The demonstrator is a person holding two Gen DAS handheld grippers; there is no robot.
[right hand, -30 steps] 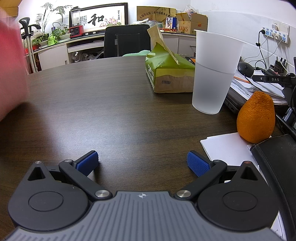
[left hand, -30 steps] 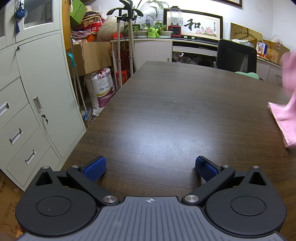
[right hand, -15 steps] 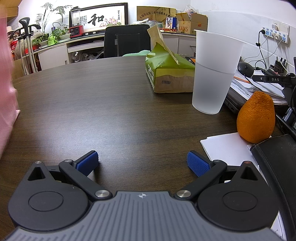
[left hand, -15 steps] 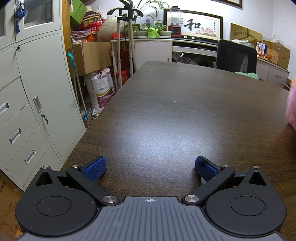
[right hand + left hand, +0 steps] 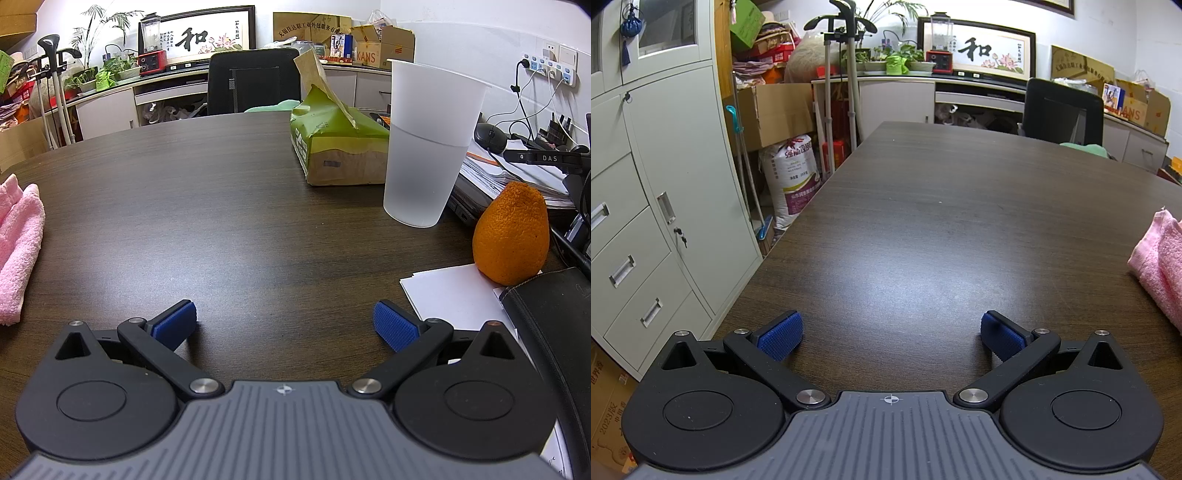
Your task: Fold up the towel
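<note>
- You are holding the left gripper (image 5: 891,336) low over the dark table (image 5: 923,221), its blue pads spread wide with nothing between them.
- Your right gripper (image 5: 283,324) is likewise gaping, gripping nothing.
- The pink towel (image 5: 16,243) is lying bunched on the table between the two grippers, apart from both; it is showing at the right edge (image 5: 1161,266) of the left view.
- Farther right, an orange (image 5: 511,234), a frosted cup (image 5: 428,147) and a green packet (image 5: 340,147) are sitting.

Bare table (image 5: 923,229) lies ahead; a cup (image 5: 428,147), orange (image 5: 511,236) and tissue pack (image 5: 340,147) crowd the right.
</note>
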